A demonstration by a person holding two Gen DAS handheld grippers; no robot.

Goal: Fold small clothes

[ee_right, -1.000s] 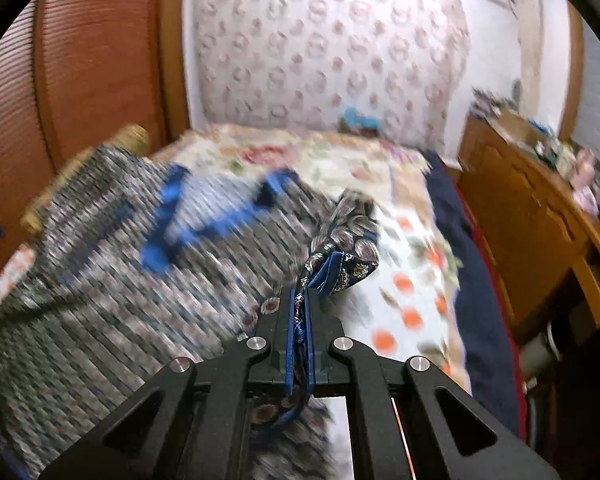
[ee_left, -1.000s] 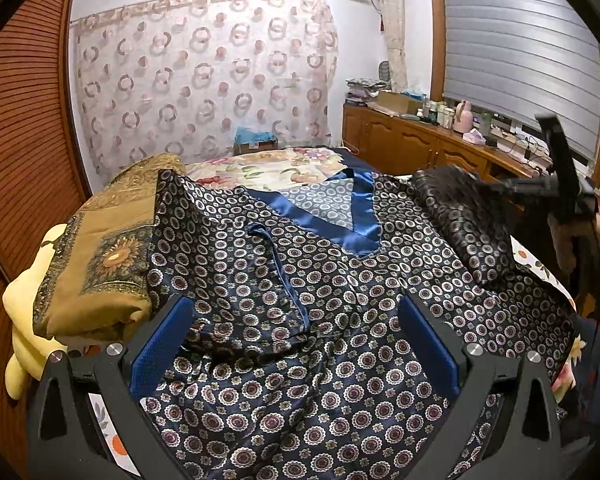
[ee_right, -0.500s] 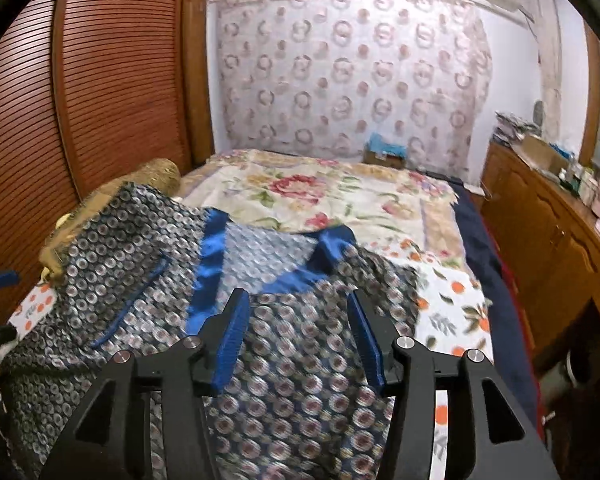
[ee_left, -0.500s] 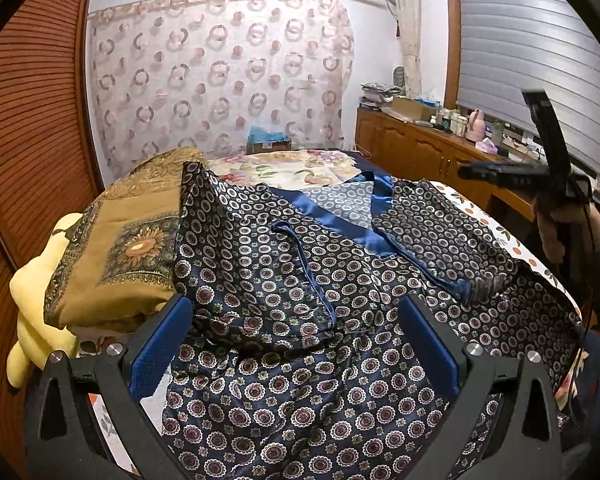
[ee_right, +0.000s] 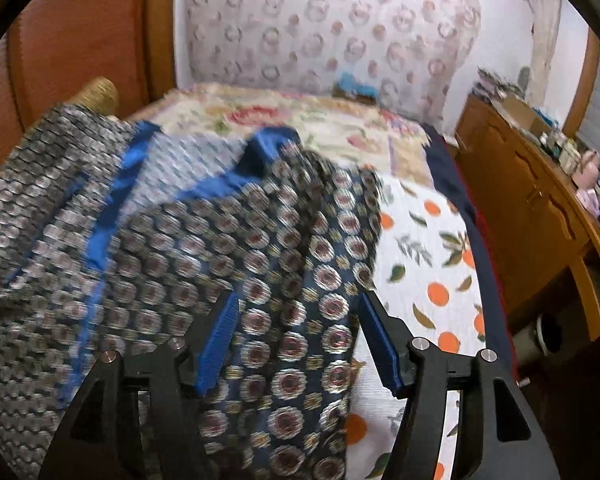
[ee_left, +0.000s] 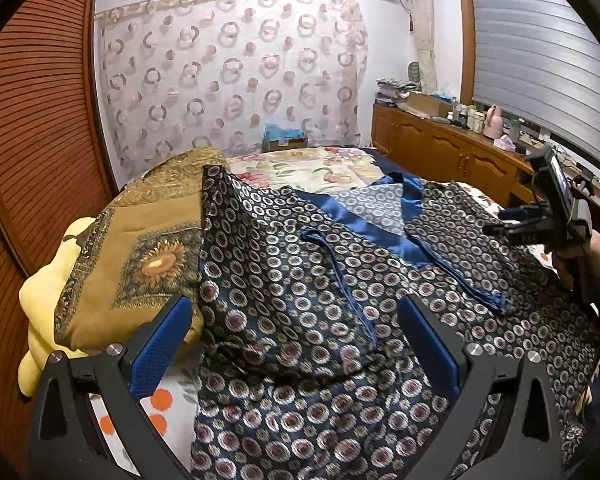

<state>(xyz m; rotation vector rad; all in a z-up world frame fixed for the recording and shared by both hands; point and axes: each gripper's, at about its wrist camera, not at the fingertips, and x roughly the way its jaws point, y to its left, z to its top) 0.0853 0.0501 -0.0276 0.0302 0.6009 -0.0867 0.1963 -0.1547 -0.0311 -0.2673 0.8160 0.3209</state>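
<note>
Once my right gripper [ee_right: 296, 340] had let the sleeve go, its jaws stood wide with nothing between them, hovering over the garment [ee_left: 300, 280]. A second earlier it was pinching that cloth; now the sleeve [ee_left: 460, 252] lay folded inward across the garment's front. My left gripper [ee_left: 296, 344] hung equally wide and empty, above the garment's near hem. Garment spread on the bed [ee_right: 428, 248]. No containers near it.
</note>
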